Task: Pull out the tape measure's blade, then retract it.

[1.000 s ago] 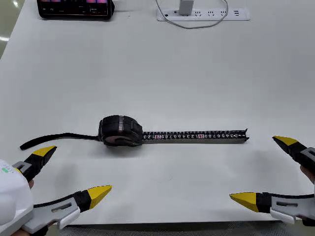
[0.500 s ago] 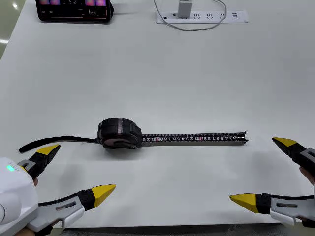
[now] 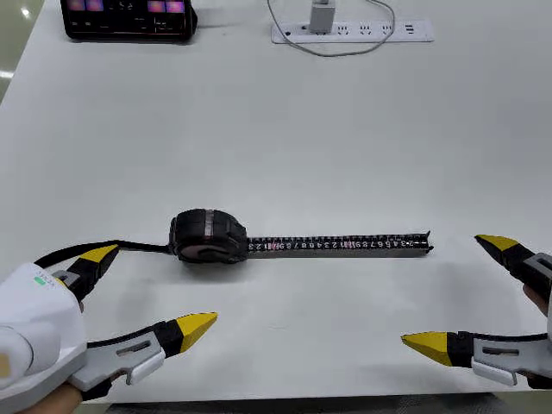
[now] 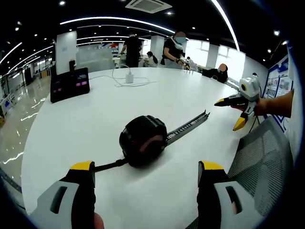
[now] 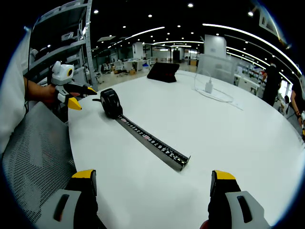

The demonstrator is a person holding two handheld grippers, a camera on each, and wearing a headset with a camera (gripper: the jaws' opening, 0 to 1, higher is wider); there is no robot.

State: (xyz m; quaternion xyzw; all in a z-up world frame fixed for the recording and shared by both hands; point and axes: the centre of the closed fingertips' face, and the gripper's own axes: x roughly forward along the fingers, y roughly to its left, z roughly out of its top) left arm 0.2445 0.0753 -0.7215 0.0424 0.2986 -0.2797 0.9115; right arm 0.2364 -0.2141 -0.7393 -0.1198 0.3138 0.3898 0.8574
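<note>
Workbench scene, read from left to right. Left gripper (image 3: 148, 289) hovers over the near-left part of the white table (image 3: 285, 129), its two yellow-tipped jaws spread wide and holding nothing; neither jaw touches the tape measure. A black wrist strap (image 3: 129, 245) lies on the table, passes close by the farther left jaw tip and runs rightward to the tape measure's case (image 3: 207, 237). The case, black and rounded, rests just left of the table's middle, its round side label toward the near edge and its mouth facing right. From that mouth the blade (image 3: 341, 245) extends and lies on the table; its long axis runs left to right, roughly parallel to the near edge, and its end hook (image 3: 428, 241) points toward the right side. Printed numerals on the blade can be read in the right gripper view. Right gripper (image 3: 459, 293) hovers over the near-right part of the table, jaws likewise spread wide and empty, its farther tip near the hook yet apart from it. In the left gripper view the case sits ahead of and between that gripper's jaws, with the blade slanting away to the right. Along the far edge lie a dark screen device (image 3: 128, 15) at left and a white power strip (image 3: 354, 31) with a plugged-in charger (image 3: 323, 13) further right
</note>
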